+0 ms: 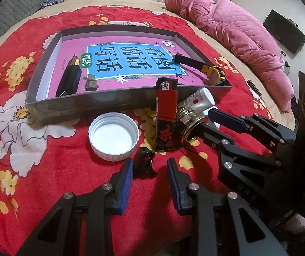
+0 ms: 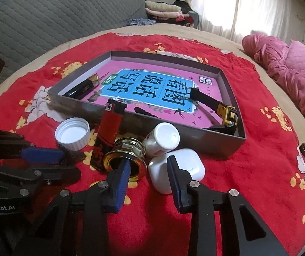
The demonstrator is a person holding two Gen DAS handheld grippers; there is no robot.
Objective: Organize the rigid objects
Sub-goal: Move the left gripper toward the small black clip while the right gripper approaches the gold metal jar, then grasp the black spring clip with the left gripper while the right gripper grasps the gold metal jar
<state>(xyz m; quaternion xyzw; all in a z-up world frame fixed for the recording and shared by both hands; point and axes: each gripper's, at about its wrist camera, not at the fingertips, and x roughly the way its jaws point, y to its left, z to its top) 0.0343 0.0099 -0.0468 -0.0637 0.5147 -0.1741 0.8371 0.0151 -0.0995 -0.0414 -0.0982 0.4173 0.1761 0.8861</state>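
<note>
A grey cardboard tray (image 1: 92, 101) (image 2: 220, 147) lies on the red blanket, lined with a pink book. In it are a black lighter (image 1: 69, 80) (image 2: 84, 88), a small block (image 1: 90, 83) and a yellow tape measure (image 1: 214, 74) (image 2: 229, 113). In front lie a red-black lighter (image 1: 165, 115) (image 2: 107, 134), a white cap (image 1: 114, 135) (image 2: 72, 133), a brass fitting (image 1: 189, 125) (image 2: 126, 155), a white bottle (image 1: 199, 100) (image 2: 163, 138), a white earbud case (image 2: 186, 166) and a small black clip (image 1: 144, 162). My left gripper (image 1: 150, 172) is open around the clip. My right gripper (image 2: 148, 170) (image 1: 208, 119) is open, one finger inside the brass fitting.
A pink quilt (image 1: 233, 32) (image 2: 291, 70) lies bunched at the bed's right side. A grey padded headboard (image 2: 56, 15) and folded clothes (image 2: 165, 10) stand beyond the blanket. The beige bedsheet edge (image 2: 302, 128) runs along the right.
</note>
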